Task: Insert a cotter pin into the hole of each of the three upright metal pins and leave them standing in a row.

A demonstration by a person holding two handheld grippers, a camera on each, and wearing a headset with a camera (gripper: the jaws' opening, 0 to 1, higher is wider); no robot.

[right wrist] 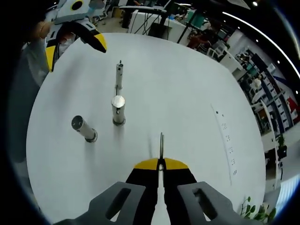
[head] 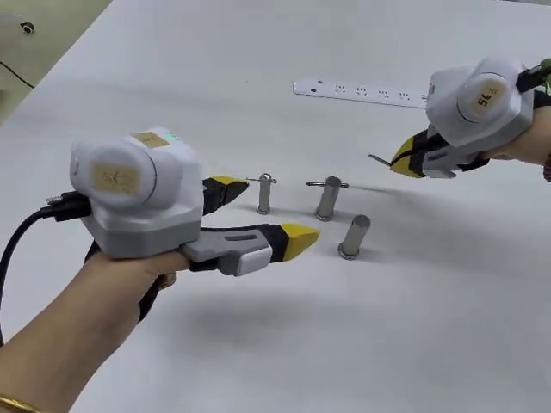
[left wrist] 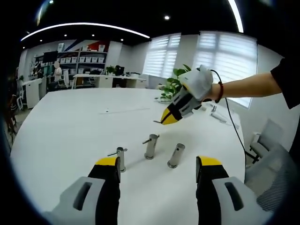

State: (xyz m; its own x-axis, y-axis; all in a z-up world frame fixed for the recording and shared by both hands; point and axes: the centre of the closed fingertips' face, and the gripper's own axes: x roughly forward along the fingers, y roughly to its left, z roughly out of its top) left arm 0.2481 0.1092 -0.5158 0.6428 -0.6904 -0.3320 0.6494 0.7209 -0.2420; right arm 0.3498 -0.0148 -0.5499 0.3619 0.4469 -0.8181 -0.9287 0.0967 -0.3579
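Over a white surface (head: 258,344), the left hand-held gripper (left wrist: 158,163) hangs with jaws spread wide, just short of three metal pins (head: 327,198) standing in a loose row. Two of them are crossed near the top by horizontal cotter pins (head: 327,183). The right hand-held gripper (head: 398,163), held well beyond them, is clenched on a loose cotter pin (right wrist: 161,145) whose long axis runs straight out along the jaws, tip aimed roughly toward the row.

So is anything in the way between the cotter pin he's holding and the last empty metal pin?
Nothing visible: bare table separates the cotter pin in the right gripper from that empty metal pin.
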